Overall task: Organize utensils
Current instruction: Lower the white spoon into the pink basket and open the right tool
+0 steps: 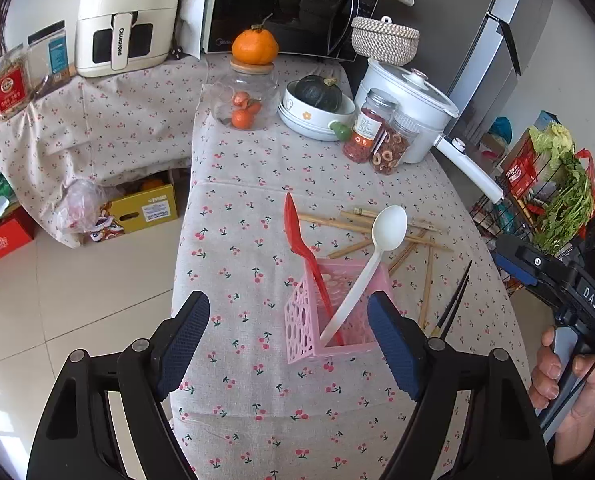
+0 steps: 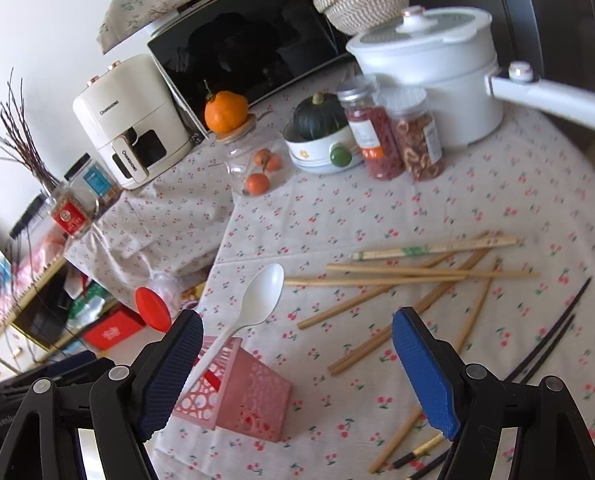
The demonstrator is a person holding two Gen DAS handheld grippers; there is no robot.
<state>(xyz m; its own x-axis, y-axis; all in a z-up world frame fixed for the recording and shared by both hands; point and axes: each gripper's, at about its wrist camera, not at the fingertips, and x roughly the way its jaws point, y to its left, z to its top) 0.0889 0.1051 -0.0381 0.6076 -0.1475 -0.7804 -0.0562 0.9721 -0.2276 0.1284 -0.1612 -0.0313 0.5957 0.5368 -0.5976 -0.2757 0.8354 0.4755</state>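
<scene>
both spoons, the white spoon (image 2: 253, 304) and the red spoon (image 1: 303, 236), already stand in the pink holder (image 1: 329, 320) at lower centre of the left view, and my right gripper (image 2: 297, 368) hangs released and empty just beside it while my left gripper (image 1: 289, 344) sits wide apart around nothing. i judge the chopsticks come next, so i need to swing right toward the wooden chopsticks (image 2: 409, 276) scattered mid-right, or the black chopsticks (image 2: 553, 332) at the right edge, and pinch one cleanly off the cloth. the cherry-print tablecloth (image 2: 497, 200) is soft and crowded up top with a microwave (image 1: 281, 4), white pot (image 2: 437, 68) and jars (image 2: 397, 136).
</scene>
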